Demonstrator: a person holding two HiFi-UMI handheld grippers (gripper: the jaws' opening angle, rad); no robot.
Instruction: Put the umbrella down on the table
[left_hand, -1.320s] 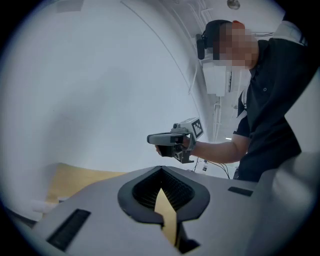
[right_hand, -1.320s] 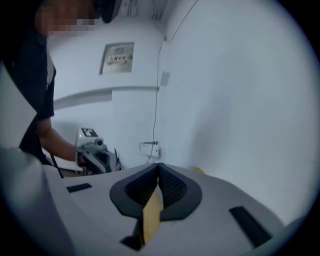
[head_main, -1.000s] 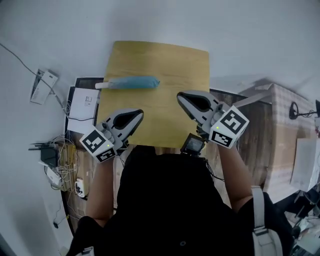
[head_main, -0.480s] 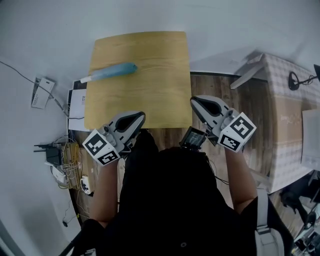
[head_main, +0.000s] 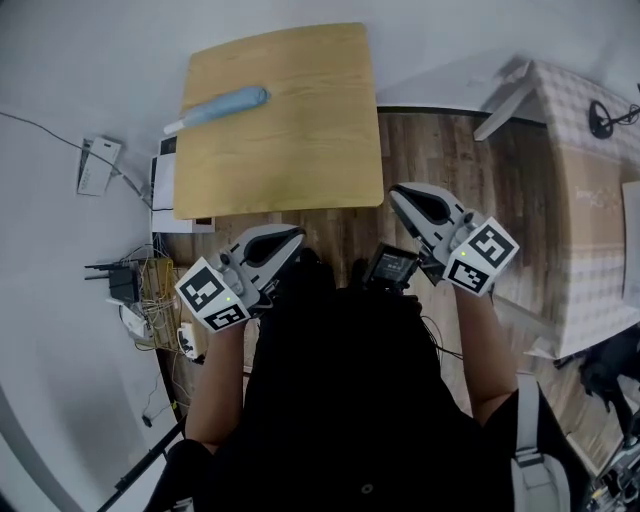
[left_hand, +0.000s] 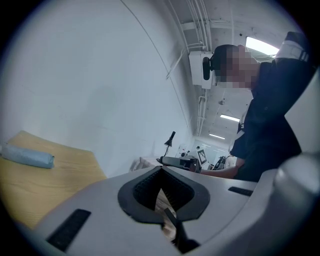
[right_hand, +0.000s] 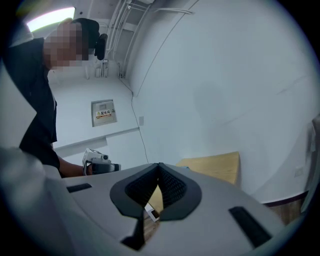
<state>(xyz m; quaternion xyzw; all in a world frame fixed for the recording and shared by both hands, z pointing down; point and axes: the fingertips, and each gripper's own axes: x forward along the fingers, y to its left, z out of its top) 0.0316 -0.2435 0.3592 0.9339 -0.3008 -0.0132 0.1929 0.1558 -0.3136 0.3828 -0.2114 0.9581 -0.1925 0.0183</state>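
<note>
The folded blue umbrella (head_main: 217, 106) with a white handle end lies on the far left part of the wooden table (head_main: 300, 150). Nothing touches it. Both grippers are held close to my body, off the table's near edge and over the floor. My left gripper (head_main: 292, 238) is shut and empty. So is my right gripper (head_main: 398, 193). In the left gripper view the umbrella (left_hand: 27, 156) rests on the table (left_hand: 65, 172) far to the left of the closed jaw tips (left_hand: 161, 170). The right gripper view shows the table (right_hand: 215, 167) beyond the closed tips (right_hand: 159, 165).
Cables, a router and a power strip (head_main: 140, 300) clutter the floor at the left, with papers (head_main: 164, 182) beside the table. A checked-cloth covered table (head_main: 590, 170) stands at the right. A small black device (head_main: 392, 268) hangs at my chest. Wooden floor (head_main: 440, 150) lies between.
Both grippers have drawn back from over the table's near edge toward my body. The table now sits farther away, with the umbrella still lying on it.
</note>
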